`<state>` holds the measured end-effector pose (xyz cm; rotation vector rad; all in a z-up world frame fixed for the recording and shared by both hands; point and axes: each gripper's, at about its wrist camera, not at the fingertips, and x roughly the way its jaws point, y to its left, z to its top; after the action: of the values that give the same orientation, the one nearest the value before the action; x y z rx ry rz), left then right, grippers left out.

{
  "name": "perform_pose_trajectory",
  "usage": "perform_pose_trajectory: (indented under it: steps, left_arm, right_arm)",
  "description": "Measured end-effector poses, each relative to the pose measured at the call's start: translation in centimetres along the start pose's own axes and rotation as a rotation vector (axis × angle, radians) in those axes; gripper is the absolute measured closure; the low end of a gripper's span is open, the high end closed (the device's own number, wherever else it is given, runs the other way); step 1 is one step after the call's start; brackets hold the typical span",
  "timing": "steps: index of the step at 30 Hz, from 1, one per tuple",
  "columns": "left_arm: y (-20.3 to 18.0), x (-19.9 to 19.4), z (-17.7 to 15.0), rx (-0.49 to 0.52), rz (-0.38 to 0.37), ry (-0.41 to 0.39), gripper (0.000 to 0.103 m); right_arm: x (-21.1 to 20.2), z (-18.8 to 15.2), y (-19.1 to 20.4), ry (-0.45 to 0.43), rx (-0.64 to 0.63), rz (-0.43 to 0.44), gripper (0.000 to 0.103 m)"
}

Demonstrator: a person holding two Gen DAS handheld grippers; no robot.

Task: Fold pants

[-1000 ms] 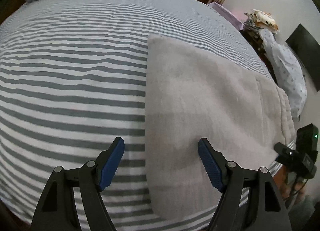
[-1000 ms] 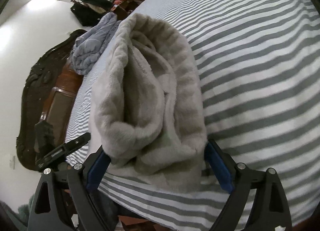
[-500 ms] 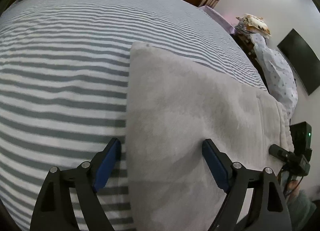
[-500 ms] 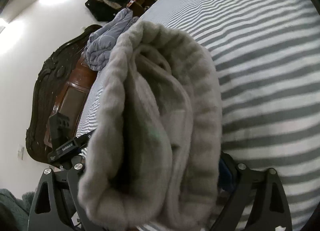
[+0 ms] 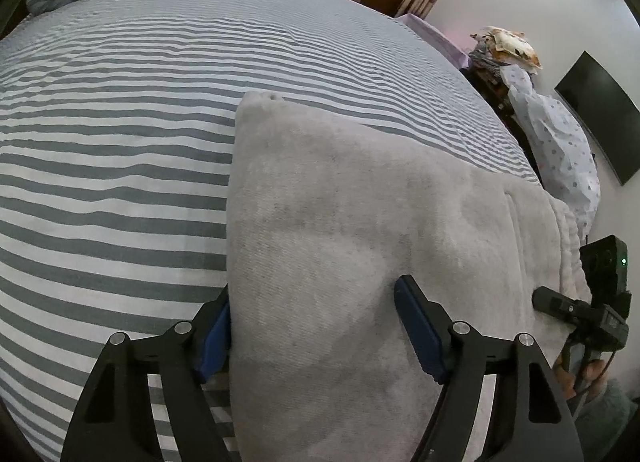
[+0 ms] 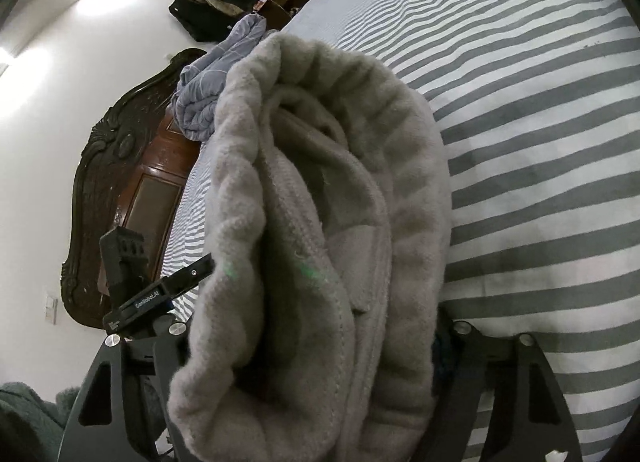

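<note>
The grey fleece pants (image 5: 360, 229) lie folded flat on the striped bed (image 5: 120, 141). My left gripper (image 5: 316, 336) is open and straddles the pants' near left edge; one blue pad (image 5: 214, 342) sits under or beside the edge, the other pad (image 5: 418, 332) rests on top. In the right wrist view the thick waistband end of the pants (image 6: 320, 242) bulges between the open jaws of my right gripper (image 6: 308, 354). Its fingertips are hidden by the cloth. The right gripper also shows in the left wrist view (image 5: 580, 310) at the pants' far right end.
A blue-grey blanket (image 6: 216, 81) is bunched near the dark wooden headboard (image 6: 120, 189). A wall TV (image 5: 600, 117) and a pile of clothes (image 5: 560, 149) stand past the bed's right side. Striped sheet stretches left of the pants.
My left gripper has moved forward and down onto the pants' edge. My right gripper has pushed further around the waistband end, which now hides its pads.
</note>
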<state>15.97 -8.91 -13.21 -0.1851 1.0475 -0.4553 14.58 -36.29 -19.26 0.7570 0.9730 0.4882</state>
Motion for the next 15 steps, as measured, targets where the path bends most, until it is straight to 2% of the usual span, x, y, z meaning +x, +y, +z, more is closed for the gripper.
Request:
perform_pose_trajectory:
  steps: [7, 15]
  left_arm:
    - [-0.6, -0.7, 0.0, 0.022, 0.025, -0.001, 0.043]
    - [-0.4, -2.1, 0.0, 0.024, 0.048, -0.014, 0.069]
  right_arm:
    - [0.0, -0.5, -0.3, -0.045, 0.044, -0.031, 0.043]
    - [-0.3, -0.7, 0.8, -0.068, 0.081, -0.081, 0.050]
